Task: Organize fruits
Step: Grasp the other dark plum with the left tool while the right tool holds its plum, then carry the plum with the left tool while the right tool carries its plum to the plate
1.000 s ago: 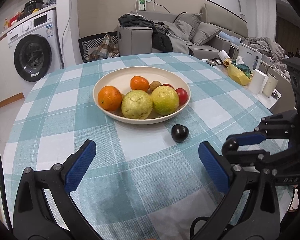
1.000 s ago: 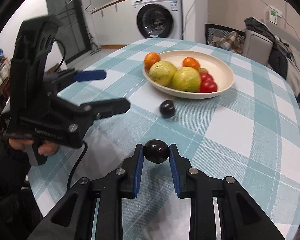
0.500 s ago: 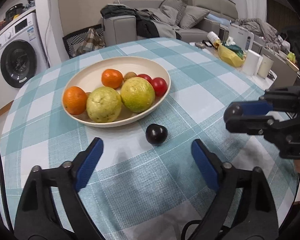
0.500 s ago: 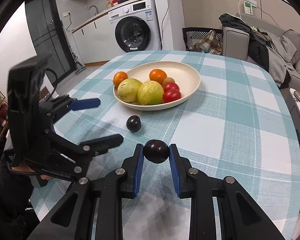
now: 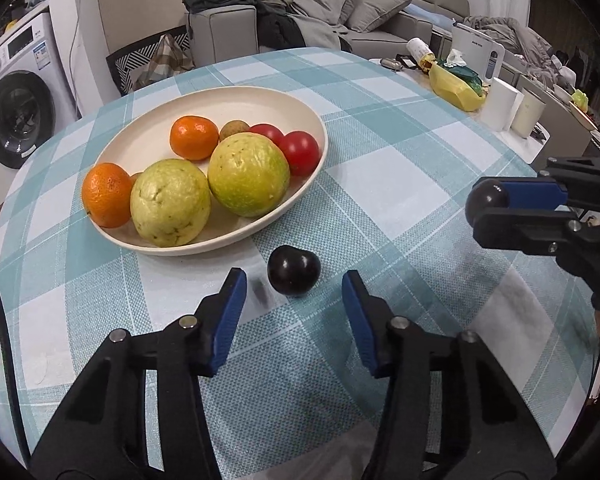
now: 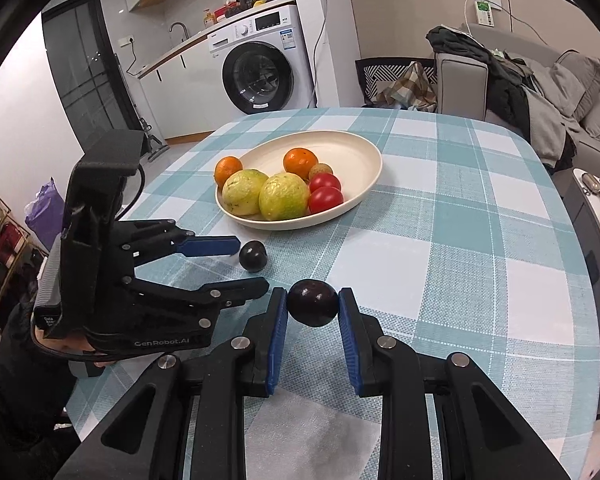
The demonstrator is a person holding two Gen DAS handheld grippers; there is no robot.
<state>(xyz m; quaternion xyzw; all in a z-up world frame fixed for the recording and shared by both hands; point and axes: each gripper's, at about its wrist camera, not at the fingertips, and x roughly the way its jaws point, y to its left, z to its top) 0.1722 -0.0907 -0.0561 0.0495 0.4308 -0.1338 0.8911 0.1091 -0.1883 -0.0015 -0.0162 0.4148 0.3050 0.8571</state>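
A dark plum (image 5: 294,271) is seen lying on the checked cloth of the counter (image 5: 380,184), just outside the near rim of the cream bowl (image 5: 140,136) and apart from it. The left gripper (image 5: 292,300) is lowered over this fruit; its blue-padded fingers (image 5: 230,312) are closing, with the plum lying just ahead of the tips and on the line between them — neither pad is pressed on it, and a gap is visible on both sides. In the right wrist view the same plum (image 6: 253,255) is found just beyond the tip of one of the left gripper's blue pads, though contact cannot be made out from there.

A second dark plum (image 6: 313,303) is clamped between the fingers (image 6: 278,332) of the right gripper (image 6: 313,308) and is carried clear of the cloth, near the loose plum and to the side of the bowl.

The bowl is occupied by two large yellow-green guavas (image 5: 249,174) at the front, two oranges (image 5: 193,137), two red tomatoes (image 5: 300,152) against the far rim, and a small brownish fruit (image 5: 233,129) tucked behind them. All of these are gathered toward one half of the bowl — the other half is left bare.
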